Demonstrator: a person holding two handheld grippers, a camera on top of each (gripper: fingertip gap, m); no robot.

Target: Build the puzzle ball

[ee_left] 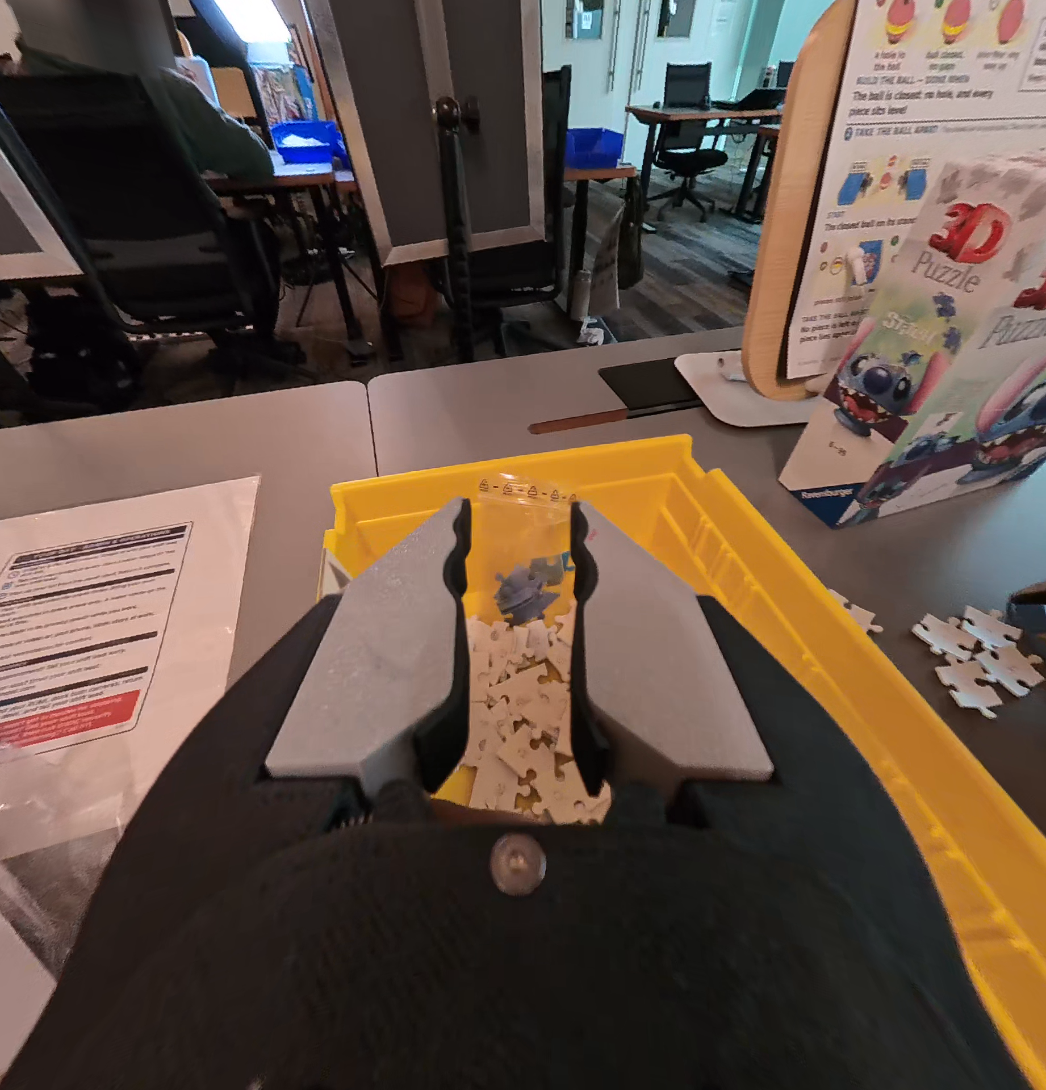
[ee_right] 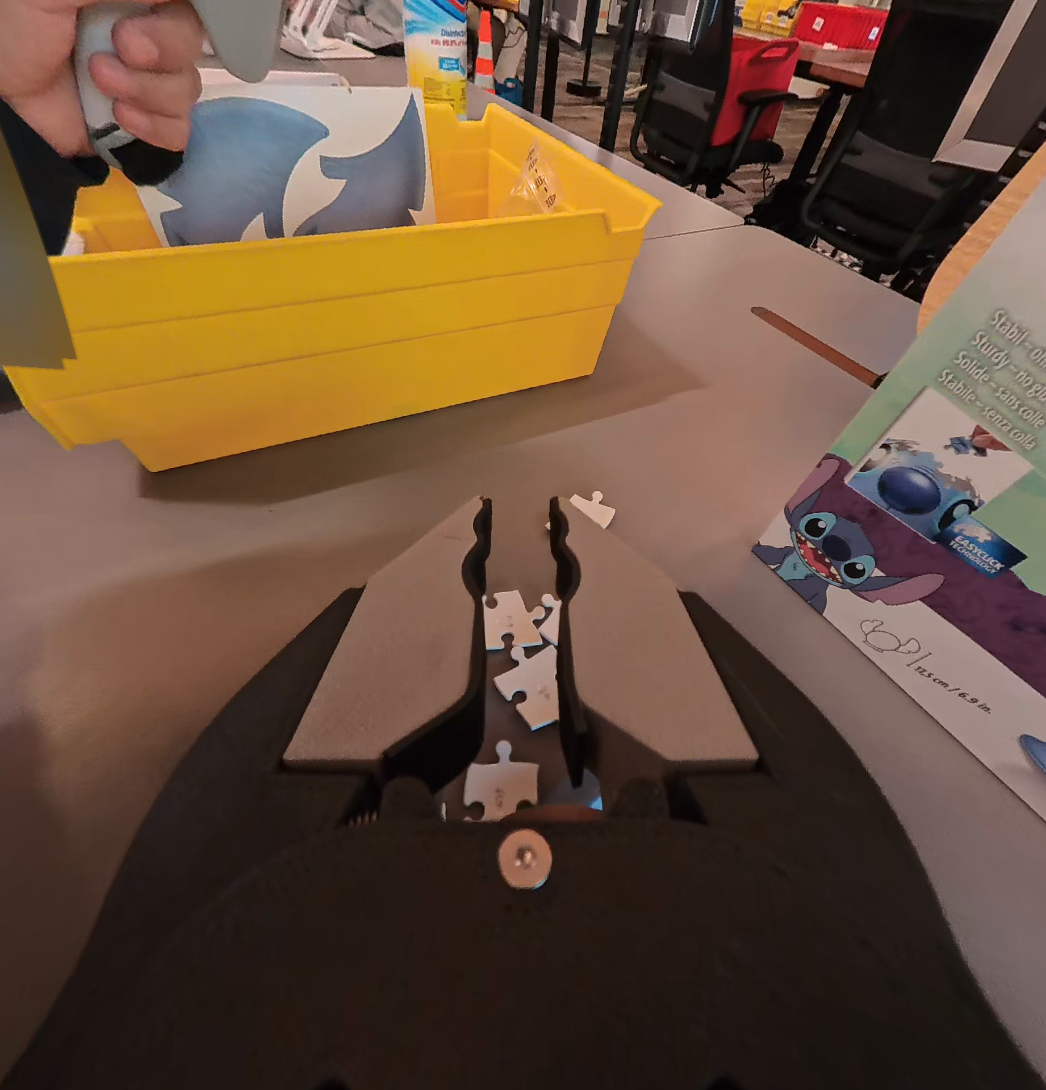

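Observation:
My left gripper is open and empty, held over the yellow bin. The bin holds a heap of white puzzle pieces, a few blue pieces and a clear plastic bag. My right gripper is open and empty, low over the grey table. Several white puzzle pieces lie on the table between its fingers, one more piece just past its right fingertip. These loose pieces also show right of the bin in the left wrist view.
The puzzle box stands right of the bin, also in the right wrist view. An instruction board stands behind it. A printed sheet lies left of the bin. A blue-and-white card stands in the bin. A hand holds the other gripper. Spacing between my two grippers at the tips: around 25 centimetres.

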